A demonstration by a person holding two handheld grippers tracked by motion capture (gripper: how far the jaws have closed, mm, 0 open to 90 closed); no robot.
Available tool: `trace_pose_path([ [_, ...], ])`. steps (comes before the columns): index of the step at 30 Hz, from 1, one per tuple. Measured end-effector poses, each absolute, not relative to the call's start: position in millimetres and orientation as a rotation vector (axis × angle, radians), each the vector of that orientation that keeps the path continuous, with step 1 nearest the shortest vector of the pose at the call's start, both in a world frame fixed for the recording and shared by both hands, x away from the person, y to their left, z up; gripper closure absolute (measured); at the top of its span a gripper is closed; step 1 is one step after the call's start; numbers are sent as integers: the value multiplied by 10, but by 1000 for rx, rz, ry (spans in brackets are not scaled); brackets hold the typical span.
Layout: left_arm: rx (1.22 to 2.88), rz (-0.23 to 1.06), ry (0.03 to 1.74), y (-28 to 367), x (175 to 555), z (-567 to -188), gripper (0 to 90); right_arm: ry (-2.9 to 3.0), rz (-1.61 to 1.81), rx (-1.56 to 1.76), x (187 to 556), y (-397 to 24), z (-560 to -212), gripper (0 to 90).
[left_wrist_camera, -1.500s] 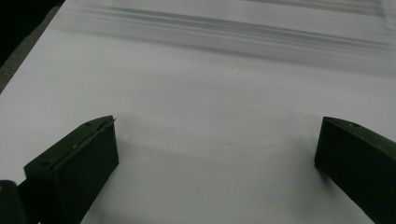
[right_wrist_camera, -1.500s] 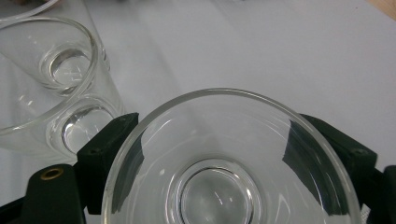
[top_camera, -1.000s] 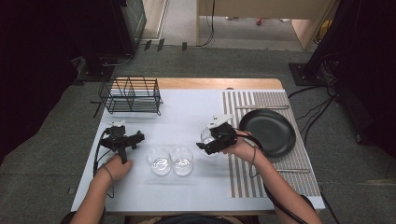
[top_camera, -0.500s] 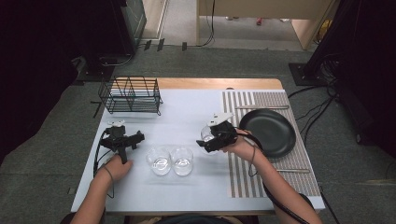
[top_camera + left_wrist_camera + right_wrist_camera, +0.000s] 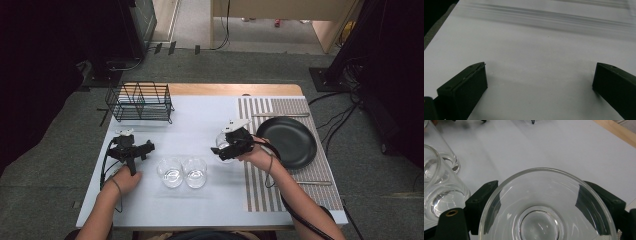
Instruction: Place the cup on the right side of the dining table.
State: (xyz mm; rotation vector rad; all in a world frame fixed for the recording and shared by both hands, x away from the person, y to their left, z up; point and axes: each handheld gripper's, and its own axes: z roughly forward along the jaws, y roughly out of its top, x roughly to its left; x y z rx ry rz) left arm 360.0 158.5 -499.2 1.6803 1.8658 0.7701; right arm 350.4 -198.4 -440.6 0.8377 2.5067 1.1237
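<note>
Right gripper (image 5: 546,202) jaws clamp a clear glass (image 5: 547,207); left gripper (image 5: 540,80) jaws wide, empty, over white table (image 5: 536,45). No readable writing.

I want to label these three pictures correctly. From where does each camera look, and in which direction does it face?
High view: above the person's side, facing forward and down on the white table; both forearms show.
Left gripper view: on the left gripper, looking at bare table; open black jaws show.
Right gripper view: on the right gripper, looking into the clear glass bowl between its jaws.
Shared: the high and right gripper views both show the two clear drinking glasses and this bowl.
</note>
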Motion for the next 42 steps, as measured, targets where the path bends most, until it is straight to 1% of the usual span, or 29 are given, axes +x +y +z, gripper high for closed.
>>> trace_pose_path([
  [27, 1678, 772, 1865, 1584, 3598, -4993, 0, 2425, 1109, 939, 3622, -1979, -4381, 184],
  [42, 1678, 772, 1865, 1584, 3597, -4993, 0, 2405, 1101, 942, 3673, -1988, -4397, 184],
])
